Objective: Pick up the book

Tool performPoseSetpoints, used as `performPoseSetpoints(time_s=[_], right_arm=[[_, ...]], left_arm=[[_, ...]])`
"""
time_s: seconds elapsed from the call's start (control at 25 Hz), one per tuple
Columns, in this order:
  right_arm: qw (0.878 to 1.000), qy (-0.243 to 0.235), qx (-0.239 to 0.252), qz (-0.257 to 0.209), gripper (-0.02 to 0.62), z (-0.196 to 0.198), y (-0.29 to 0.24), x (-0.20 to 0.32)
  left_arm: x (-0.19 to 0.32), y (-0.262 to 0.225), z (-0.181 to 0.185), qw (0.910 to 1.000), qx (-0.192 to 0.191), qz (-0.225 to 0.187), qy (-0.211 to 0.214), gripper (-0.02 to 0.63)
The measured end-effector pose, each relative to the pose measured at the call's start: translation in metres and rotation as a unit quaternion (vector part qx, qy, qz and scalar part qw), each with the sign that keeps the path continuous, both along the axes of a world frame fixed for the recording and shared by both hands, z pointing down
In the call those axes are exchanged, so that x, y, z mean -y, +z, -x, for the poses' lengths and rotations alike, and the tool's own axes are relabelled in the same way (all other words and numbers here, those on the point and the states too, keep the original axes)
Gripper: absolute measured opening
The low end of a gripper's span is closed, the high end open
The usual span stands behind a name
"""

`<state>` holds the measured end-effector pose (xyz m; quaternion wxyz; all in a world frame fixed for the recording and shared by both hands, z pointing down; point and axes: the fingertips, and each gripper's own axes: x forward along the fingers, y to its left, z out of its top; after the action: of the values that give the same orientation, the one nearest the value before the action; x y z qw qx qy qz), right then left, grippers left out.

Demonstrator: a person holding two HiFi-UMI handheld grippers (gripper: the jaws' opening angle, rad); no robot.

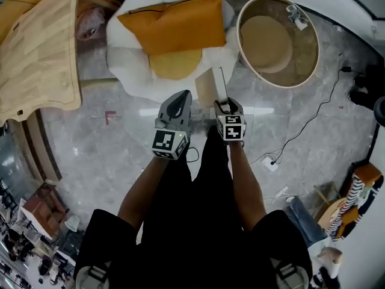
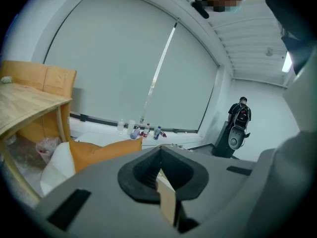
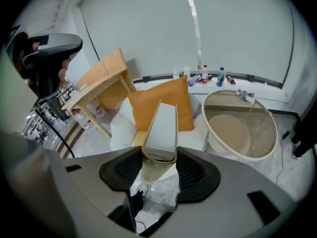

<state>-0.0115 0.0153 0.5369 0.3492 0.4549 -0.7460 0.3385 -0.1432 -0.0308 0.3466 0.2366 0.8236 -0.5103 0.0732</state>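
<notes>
A book [image 1: 209, 88] with a tan cover hangs above the grey marble floor, in front of the person's body. My right gripper [image 1: 224, 104] is shut on its lower end; in the right gripper view the book [image 3: 161, 128] stands up between the pads with its white page edge facing me. My left gripper [image 1: 180, 98] is just left of it. In the left gripper view a tan slab of the book [image 2: 167, 200] sits wedged in the narrow gap between the dark pads [image 2: 136, 175], which look closed on it.
A white armchair [image 1: 129, 65] with an orange cushion [image 1: 174, 26] lies just beyond the book. A round glass-topped tub table [image 1: 280, 41] is at the right and a wooden table [image 1: 36, 47] at the left. A cable [image 1: 301, 131] crosses the floor. A person [image 2: 240, 115] stands far off.
</notes>
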Motion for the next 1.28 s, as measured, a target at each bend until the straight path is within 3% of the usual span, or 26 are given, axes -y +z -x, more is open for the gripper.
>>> performPoseSetpoints(time_s=[0.48, 0.92, 1.28], right_arm=[[0.995, -0.048, 0.001, -0.088, 0.219, 0.022, -0.145, -0.005], [0.975, -0.068, 0.008, -0.211, 0.218, 0.032, -0.279, -0.003], [0.961, -0.075, 0.018, -0.266, 0.218, 0.030, -0.340, -0.016]], left_arm=[[-0.032, -0.081, 0.024, 0.9995, -0.005, -0.001, -0.032, 0.008], [-0.047, -0.155, 0.029, 0.9974, -0.003, -0.054, -0.049, 0.008], [-0.065, -0.190, 0.034, 0.9947, -0.003, -0.086, -0.057, 0.008]])
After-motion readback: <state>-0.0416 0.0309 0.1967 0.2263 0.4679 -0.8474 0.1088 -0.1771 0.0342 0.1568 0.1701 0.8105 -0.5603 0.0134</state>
